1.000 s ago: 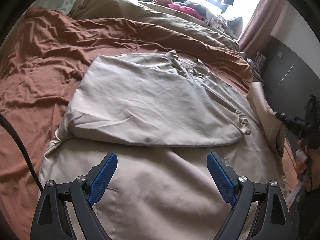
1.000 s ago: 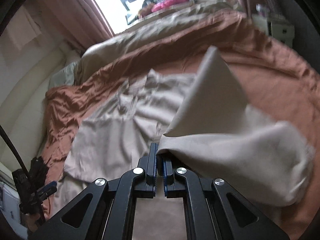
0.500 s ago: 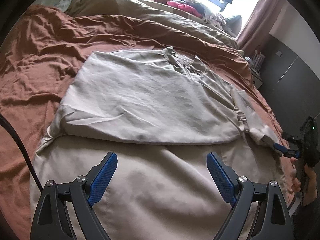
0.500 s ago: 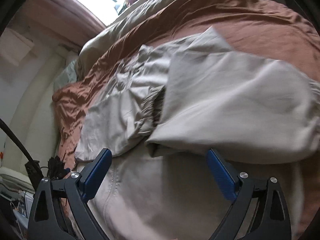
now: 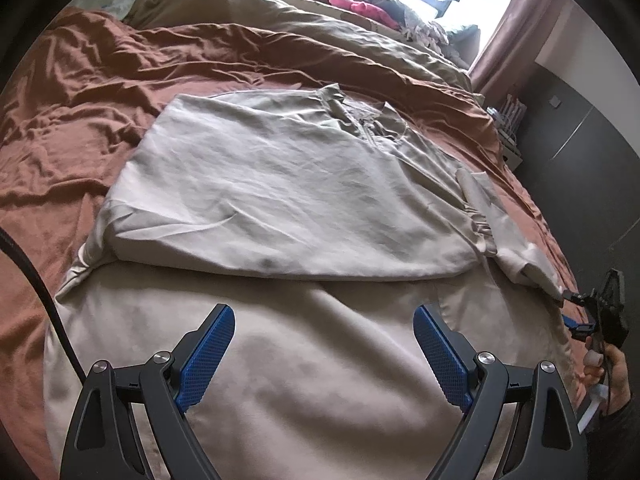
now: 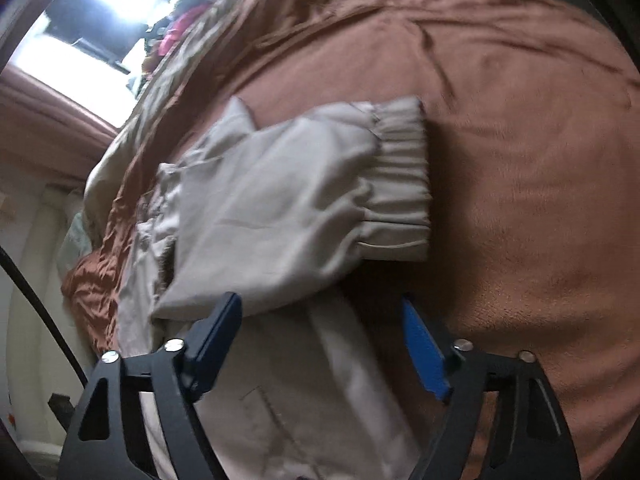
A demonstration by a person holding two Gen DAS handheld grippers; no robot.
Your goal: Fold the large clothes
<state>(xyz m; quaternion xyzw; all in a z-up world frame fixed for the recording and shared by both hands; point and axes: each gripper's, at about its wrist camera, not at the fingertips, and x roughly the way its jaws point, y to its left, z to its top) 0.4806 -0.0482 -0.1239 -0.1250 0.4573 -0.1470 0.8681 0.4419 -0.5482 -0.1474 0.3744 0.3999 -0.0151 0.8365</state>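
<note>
A large beige jacket (image 5: pixel 280 184) lies spread on the rust-brown bed cover (image 5: pixel 80 92), its left part folded over the body. My left gripper (image 5: pixel 324 356) is open and empty above the jacket's lower part. The right sleeve (image 6: pixel 288 208) with its ribbed cuff (image 6: pixel 400 176) lies out to the side on the cover. My right gripper (image 6: pixel 320 344) is open and empty just in front of the sleeve, and shows in the left wrist view (image 5: pixel 576 312) at the jacket's right edge.
A beige duvet (image 5: pixel 320 36) lies bunched across the far side of the bed. Clothes (image 5: pixel 360 6) are piled by the window. A dark wardrobe (image 5: pixel 576 128) stands to the right. A black cable (image 5: pixel 32 280) crosses the left edge.
My right gripper was shut on the sleeve and held it up; it laid the sleeve down, opened and let go. The left gripper has stayed open.
</note>
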